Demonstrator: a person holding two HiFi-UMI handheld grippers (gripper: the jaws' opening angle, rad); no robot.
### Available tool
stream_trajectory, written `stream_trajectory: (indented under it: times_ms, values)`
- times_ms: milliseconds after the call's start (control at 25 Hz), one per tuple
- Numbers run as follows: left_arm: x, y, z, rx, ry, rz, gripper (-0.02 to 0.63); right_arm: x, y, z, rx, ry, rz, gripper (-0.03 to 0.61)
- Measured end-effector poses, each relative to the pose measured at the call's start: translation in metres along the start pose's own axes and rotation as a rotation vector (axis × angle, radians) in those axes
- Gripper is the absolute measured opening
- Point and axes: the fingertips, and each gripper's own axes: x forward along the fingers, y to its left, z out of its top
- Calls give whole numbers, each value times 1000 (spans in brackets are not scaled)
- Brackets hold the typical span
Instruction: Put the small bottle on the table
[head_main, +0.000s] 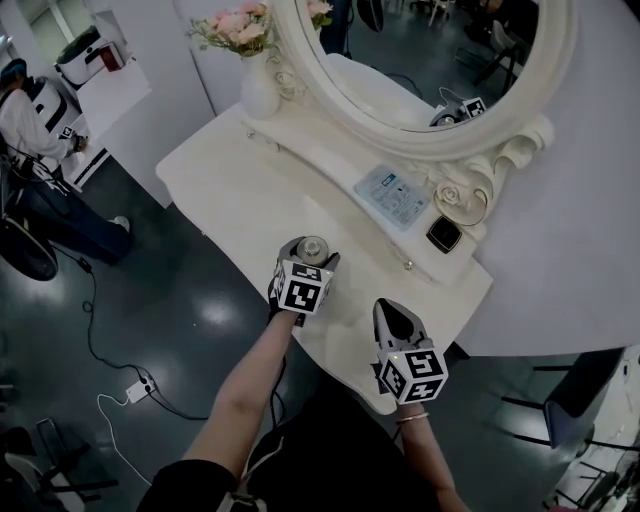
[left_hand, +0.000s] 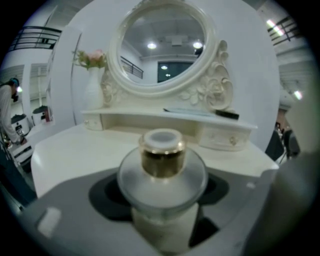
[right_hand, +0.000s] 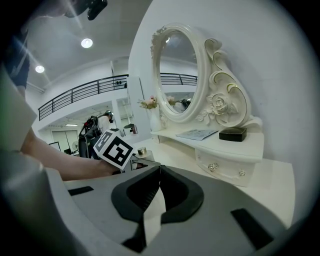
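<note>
The small bottle is round clear glass with a gold cap. It sits between the jaws of my left gripper, which close on its wide body over the front part of the cream dressing table. Whether its base touches the tabletop I cannot tell. My right gripper hovers to the right near the table's front edge, jaws together and empty. In the right gripper view the left gripper's marker cube and the bottle's cap show at the left.
On the raised shelf lie a blue-white booklet and a small black box. A white vase of pink flowers stands at the back left, beside the oval mirror. A person stands far left; cables lie on the floor.
</note>
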Motion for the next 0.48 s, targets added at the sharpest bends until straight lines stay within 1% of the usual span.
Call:
stream_trajectory:
  times_ms: [240, 480]
  values:
    - [14, 0, 8, 46, 1, 7, 340, 4, 2, -2, 2, 8, 10, 5]
    - [19, 1, 12, 51, -12, 6, 341, 4, 3, -2, 0, 9, 12, 5]
